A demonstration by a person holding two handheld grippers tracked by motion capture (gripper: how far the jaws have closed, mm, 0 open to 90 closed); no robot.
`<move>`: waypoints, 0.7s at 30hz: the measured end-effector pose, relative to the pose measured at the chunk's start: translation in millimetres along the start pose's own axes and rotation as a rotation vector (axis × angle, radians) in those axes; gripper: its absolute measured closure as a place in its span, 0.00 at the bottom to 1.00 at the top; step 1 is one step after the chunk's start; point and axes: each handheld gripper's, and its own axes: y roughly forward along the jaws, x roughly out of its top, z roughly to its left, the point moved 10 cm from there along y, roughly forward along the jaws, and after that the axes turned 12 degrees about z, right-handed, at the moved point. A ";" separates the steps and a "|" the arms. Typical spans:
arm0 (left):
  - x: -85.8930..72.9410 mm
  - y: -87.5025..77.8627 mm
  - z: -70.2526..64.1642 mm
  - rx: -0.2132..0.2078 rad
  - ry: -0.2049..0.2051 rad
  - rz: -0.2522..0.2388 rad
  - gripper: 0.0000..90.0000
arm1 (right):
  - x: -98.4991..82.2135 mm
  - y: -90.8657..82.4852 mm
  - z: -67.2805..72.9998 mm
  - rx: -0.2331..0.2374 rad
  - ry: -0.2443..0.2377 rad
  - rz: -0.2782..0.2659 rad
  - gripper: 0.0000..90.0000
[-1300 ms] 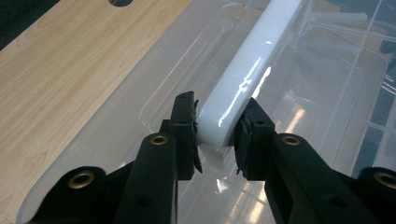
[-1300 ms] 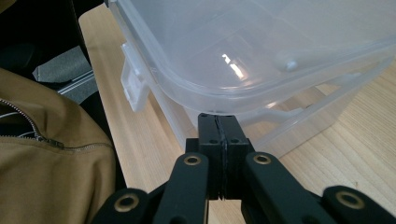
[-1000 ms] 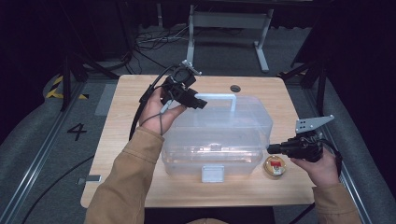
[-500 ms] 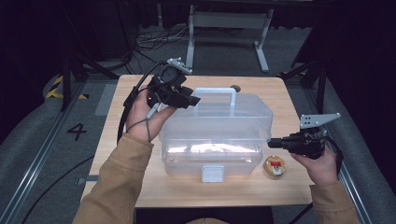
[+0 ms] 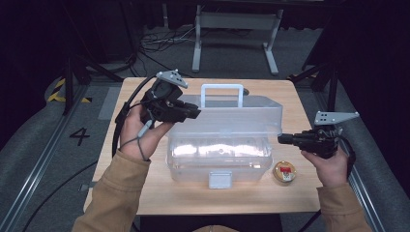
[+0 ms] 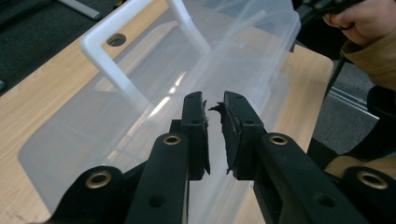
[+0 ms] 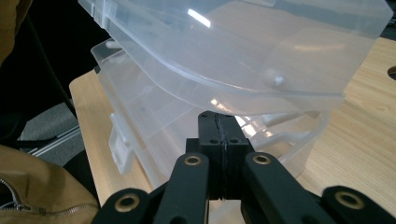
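Clear box (image 5: 220,150) mid-tabletop (image 5: 295,195), long axis across, lid (image 5: 241,113) raised, handle (image 5: 222,94) up. Left tongs (image 5: 196,112) at the lid's left end, slightly parted, empty. Right tongs (image 5: 283,139) clenched on nothing, just beside the box's right end, under the lid's edge.

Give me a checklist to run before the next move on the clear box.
1. Lid raised off the base: ok, a gap shows at the front.
2. Left hand-held gripper free: ok, jaws slightly apart above the lid, holding nothing.
3. Right hand-held gripper state: jaws shut together; whether they touch the box, cannot tell.
4. Latch released: ok, it hangs on the base front.
5. Small tin clear of the box: ok, it sits apart on the table.
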 end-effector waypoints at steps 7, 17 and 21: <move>-13.5 3.6 -12.5 -0.004 0.014 -0.013 0.89 | 12.9 -4.2 -5.4 -0.015 0.016 -0.031 1.00; -39.4 29.0 -17.2 0.008 -0.001 -0.032 0.89 | 30.7 -15.4 -12.0 -0.052 0.042 -0.108 1.00; -44.8 34.4 -10.0 0.041 -0.021 -0.048 0.90 | 30.8 -13.4 -10.8 -0.067 0.039 -0.107 1.00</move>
